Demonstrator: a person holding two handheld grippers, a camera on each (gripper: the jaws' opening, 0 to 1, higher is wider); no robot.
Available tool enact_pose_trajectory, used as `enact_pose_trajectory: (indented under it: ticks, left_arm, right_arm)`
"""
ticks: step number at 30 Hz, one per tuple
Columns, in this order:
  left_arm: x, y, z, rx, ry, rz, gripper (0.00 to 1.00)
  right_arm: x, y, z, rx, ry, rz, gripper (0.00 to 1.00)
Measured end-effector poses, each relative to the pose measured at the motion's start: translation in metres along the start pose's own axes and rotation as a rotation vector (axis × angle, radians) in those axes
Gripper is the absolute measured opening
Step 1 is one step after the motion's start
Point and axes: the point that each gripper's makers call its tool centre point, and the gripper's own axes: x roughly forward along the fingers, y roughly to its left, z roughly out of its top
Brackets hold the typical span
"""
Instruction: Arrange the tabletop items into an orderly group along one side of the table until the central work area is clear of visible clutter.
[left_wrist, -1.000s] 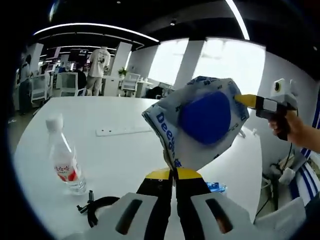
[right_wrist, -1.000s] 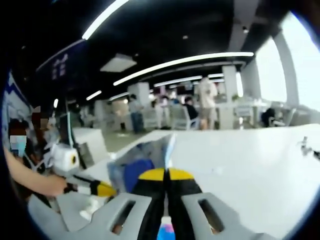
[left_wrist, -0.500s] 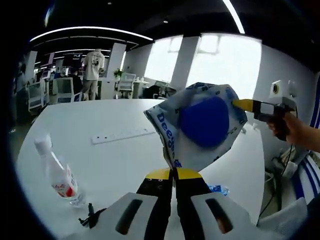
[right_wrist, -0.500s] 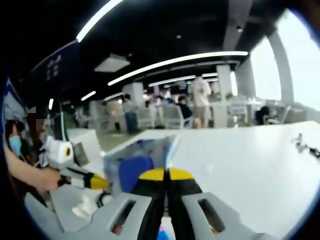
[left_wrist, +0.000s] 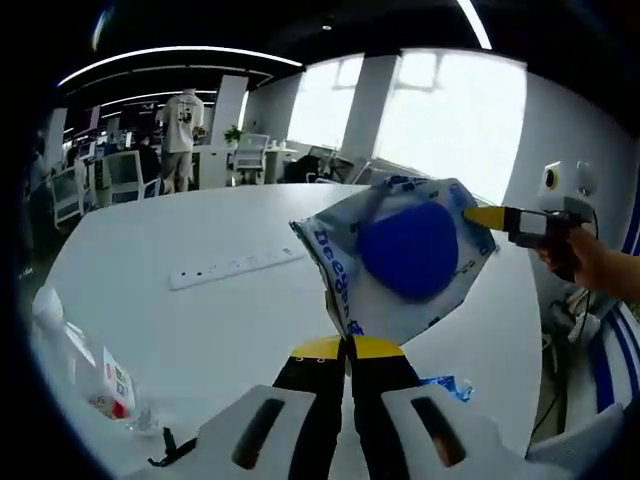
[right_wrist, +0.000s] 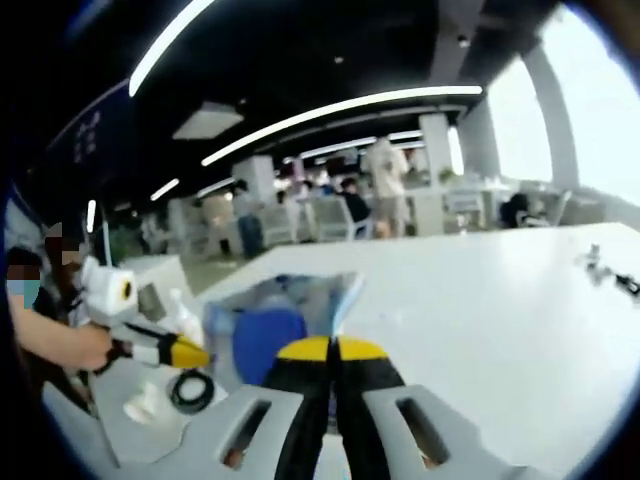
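Blue-white snack bag (left_wrist: 400, 255): held aloft, stretched sideways between both grippers.
Left gripper (left_wrist: 346, 345): clamped on bag's lower edge.
Right gripper (right_wrist: 331, 345): clamped on bag's far edge.
Contents: cannot tell.

White table (left_wrist: 200, 330): power strip (left_wrist: 235, 266), bottle (left_wrist: 85, 360), maybe cable (right_wrist: 190, 390).

A white and blue bag (left_wrist: 400, 255) hangs above the white table (left_wrist: 200, 320), stretched between two grips at opposite edges; its front bears a large dark blue oval and blue lettering down one side (only partly readable); in the right gripper view the bag (right_wrist: 275, 325) appears edge-on, with the blue patch showing; a clear plastic bottle (left_wrist: 85, 365) with a red and white label lies tilted near the table's edge; just beside it a black cable (left_wrist: 165, 450) rests on the surface; a long white power strip (left_wrist: 235, 265) lies flat further in; a small blue wrapper (left_wrist: 445, 385) lies on the table below the bag; in the right gripper view, a coiled black cable (right_wrist: 190, 390) sits on the table.
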Motion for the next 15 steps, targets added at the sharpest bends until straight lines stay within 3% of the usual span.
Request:
enact_pose_trajectory:
  ticks: [5, 15]
  left_arm:
    - [0.010, 0.003, -0.006, 0.003, 0.033, 0.021, 0.00]
    - [0.037, 0.032, -0.028, -0.039, 0.139, 0.101, 0.00]
  right_arm:
    - [0.007, -0.010, -0.010, 0.021, 0.017, 0.000, 0.00]
    - [0.043, -0.026, -0.049, 0.061, 0.105, 0.009, 0.00]
